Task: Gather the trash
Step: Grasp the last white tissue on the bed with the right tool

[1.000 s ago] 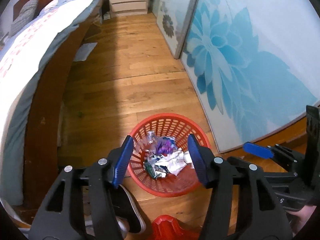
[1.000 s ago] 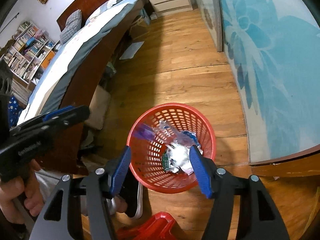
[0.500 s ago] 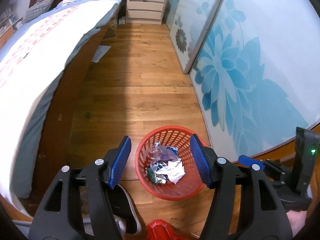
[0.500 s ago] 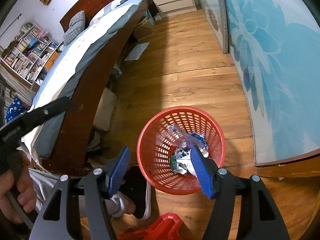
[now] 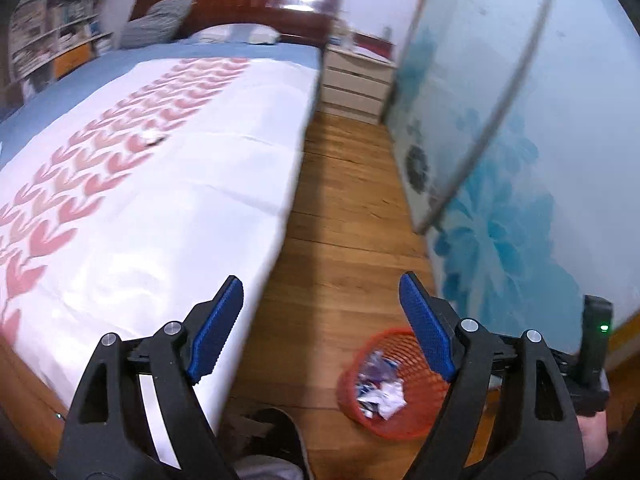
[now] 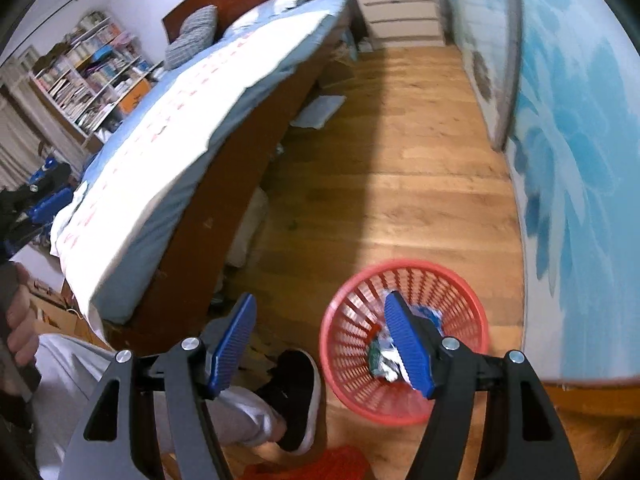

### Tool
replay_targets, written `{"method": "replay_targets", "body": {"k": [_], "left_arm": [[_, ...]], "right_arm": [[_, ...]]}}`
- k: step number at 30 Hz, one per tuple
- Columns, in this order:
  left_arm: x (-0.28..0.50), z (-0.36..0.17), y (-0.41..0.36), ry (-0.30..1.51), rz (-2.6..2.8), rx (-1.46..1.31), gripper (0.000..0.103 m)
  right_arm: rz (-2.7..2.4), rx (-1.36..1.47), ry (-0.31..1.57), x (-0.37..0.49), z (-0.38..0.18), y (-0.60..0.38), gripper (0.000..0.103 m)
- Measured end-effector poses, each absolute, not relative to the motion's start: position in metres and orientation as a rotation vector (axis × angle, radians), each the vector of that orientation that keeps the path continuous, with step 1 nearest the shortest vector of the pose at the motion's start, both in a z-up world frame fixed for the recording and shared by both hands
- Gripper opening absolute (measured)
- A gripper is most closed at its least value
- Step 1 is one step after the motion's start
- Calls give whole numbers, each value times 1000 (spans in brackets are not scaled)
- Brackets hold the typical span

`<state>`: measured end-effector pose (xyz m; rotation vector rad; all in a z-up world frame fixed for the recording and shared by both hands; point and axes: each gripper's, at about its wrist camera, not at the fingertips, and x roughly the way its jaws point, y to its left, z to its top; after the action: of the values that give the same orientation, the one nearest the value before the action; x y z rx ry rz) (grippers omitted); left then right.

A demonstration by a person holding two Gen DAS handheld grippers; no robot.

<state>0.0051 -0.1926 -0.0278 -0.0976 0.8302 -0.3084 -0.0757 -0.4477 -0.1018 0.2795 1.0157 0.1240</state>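
A red plastic basket stands on the wood floor by the blue flowered wall, with crumpled foil and wrappers inside. My left gripper is open and empty, raised over the bed's edge, up and left of the basket. My right gripper is open and empty, above the basket's left rim. A small dark and white scrap lies on the bed cover.
A bed with a white and pink cover fills the left. A white drawer unit stands at the far end. The person's black shoe is beside the basket. Paper lies by the bed.
Both grippers have risen and swung left, away from the basket. The left view now looks across the bed top. Both stayed open and empty.
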Motion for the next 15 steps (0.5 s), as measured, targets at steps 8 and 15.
{"method": "replay_targets", "body": {"k": [8, 15], "left_arm": [[68, -34, -61, 857, -147, -282, 82], [112, -44, 22, 873, -71, -422, 83]], "right_arm": [[253, 209, 929, 13, -51, -363, 68], [469, 91, 887, 143, -9, -242, 66]]}}
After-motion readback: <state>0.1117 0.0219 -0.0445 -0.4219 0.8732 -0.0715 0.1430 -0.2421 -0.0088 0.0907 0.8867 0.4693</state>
